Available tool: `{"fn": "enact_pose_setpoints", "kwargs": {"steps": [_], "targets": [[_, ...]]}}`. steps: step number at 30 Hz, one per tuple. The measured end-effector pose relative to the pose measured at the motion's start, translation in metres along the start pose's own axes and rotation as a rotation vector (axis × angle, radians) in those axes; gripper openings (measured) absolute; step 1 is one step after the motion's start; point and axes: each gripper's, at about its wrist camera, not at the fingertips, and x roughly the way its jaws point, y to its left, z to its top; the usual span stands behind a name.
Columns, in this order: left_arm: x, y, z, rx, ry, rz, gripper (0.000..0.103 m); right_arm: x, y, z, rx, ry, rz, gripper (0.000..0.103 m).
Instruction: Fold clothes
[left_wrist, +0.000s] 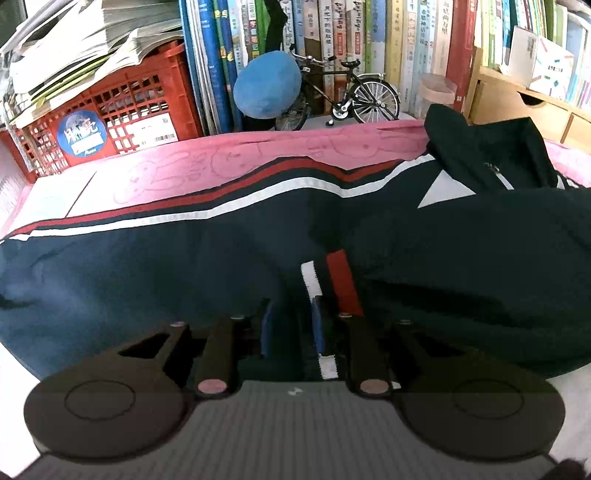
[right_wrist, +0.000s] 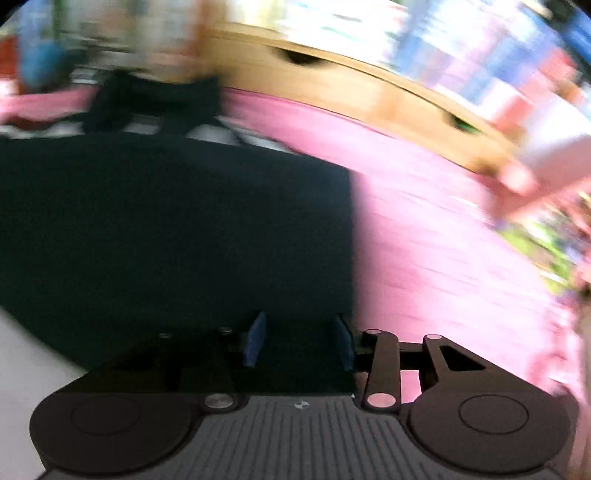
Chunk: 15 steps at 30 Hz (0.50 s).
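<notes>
A dark navy jacket (left_wrist: 184, 266) with red and white stripes lies spread across a pink cloth (left_wrist: 221, 162), its collar (left_wrist: 480, 147) at the far right. My left gripper (left_wrist: 293, 325) sits at the jacket's near edge, its blue pads (left_wrist: 267, 326) close together with dark fabric pinched between them. A striped sleeve end (left_wrist: 334, 280) runs up from the right finger. The right wrist view is blurred. There my right gripper (right_wrist: 299, 343) hovers over the near right corner of the jacket (right_wrist: 166, 221). Its pads (right_wrist: 255, 341) stand apart, with flat dark cloth between and below them.
Behind the pink cloth stand a red crate (left_wrist: 122, 110) stacked with papers, a blue plush ball (left_wrist: 267, 85), a model bicycle (left_wrist: 351, 96) and a row of books (left_wrist: 369, 37). A wooden drawer unit (left_wrist: 517, 107) is at the far right. Bare pink cloth (right_wrist: 443, 240) lies right of the jacket.
</notes>
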Motion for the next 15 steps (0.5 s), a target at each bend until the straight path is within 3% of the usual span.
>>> {"fn": "enact_pose_setpoints", "kwargs": {"steps": [2,4,6,10,15], "targets": [[0.0,0.002,0.0,-0.003,-0.002,-0.006,0.023,0.007,-0.027,0.003,0.053,0.047,-0.058,0.061],[0.0,0.003,0.0,-0.005,-0.001,-0.011,0.024,0.006,-0.035,0.011,0.048,0.051,-0.156,0.048],[0.0,0.003,0.0,-0.003,-0.004,-0.013,0.024,-0.003,-0.03,0.019,0.053,0.011,-0.185,0.045],[-0.001,0.002,-0.002,0.013,-0.011,-0.007,0.025,-0.019,0.015,0.04,0.071,-0.093,0.026,0.045],[-0.001,0.001,-0.002,0.021,-0.013,-0.003,0.025,-0.017,0.116,0.062,-0.049,-0.178,0.275,0.045]]}}
